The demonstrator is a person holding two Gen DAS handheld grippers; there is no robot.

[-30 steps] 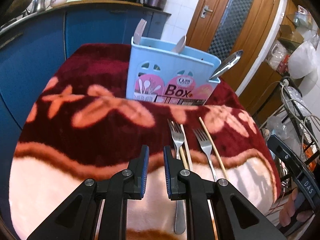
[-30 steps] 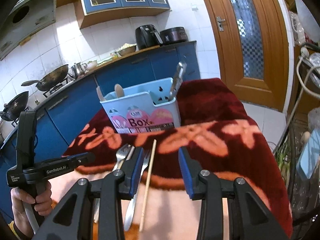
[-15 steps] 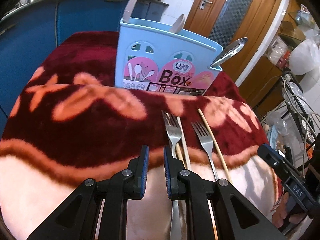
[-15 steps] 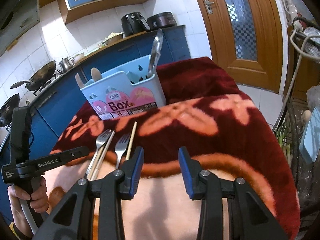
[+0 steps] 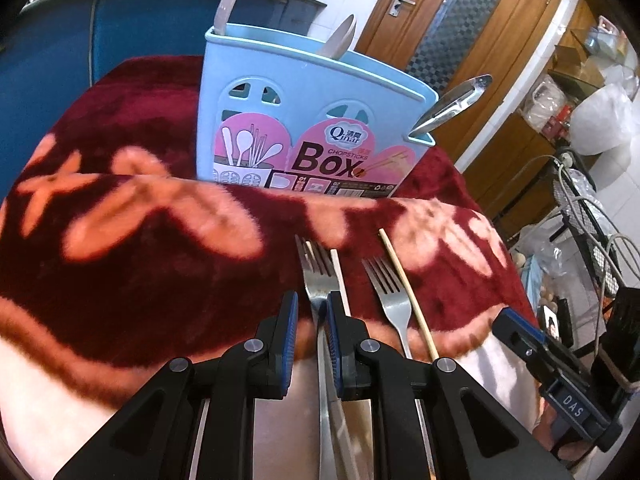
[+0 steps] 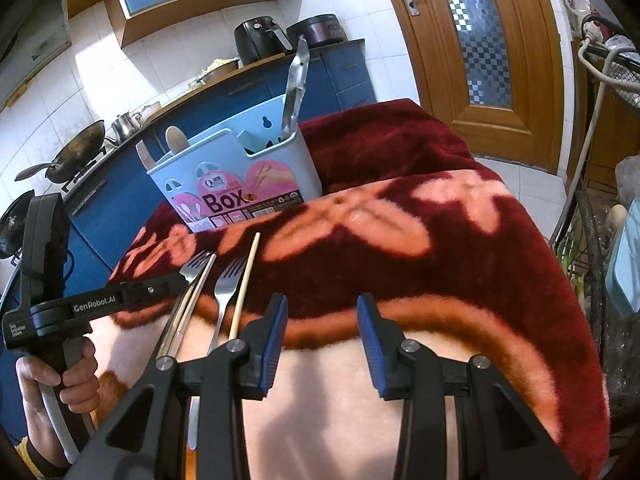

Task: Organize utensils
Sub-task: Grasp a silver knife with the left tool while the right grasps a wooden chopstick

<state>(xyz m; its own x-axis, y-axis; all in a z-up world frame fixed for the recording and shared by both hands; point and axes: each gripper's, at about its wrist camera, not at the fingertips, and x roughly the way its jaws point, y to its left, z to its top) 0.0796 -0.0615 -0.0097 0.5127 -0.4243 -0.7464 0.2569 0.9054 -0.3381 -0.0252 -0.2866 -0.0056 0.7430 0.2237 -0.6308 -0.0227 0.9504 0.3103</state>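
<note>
Two steel forks lie on the red flowered blanket (image 5: 132, 280): the left fork (image 5: 316, 276) with a chopstick (image 5: 340, 276) beside it, and the right fork (image 5: 390, 296) next to a second chopstick (image 5: 404, 280). My left gripper (image 5: 311, 308) is low over the left fork, its jaws a narrow gap apart. The fork's handle runs between them, close to the right pad. Behind stands the light blue utensil box (image 5: 304, 120) holding pale spoons and a steel spoon (image 5: 452, 104). My right gripper (image 6: 322, 308) hangs open over the blanket's pink border, right of the forks (image 6: 228, 280).
A hand (image 6: 76, 384) holds the left gripper (image 6: 176, 280) at the blanket's left side. Blue kitchen cabinets (image 6: 344, 72) stand behind the box (image 6: 240, 184), a wooden door (image 6: 476, 40) to the right. A wire rack with cables (image 5: 580, 220) stands off the table's right edge.
My left gripper has moved forward and down toward the left fork, whose handle now lies between the jaws. My right gripper has sunk a little. Neither opening has changed.
</note>
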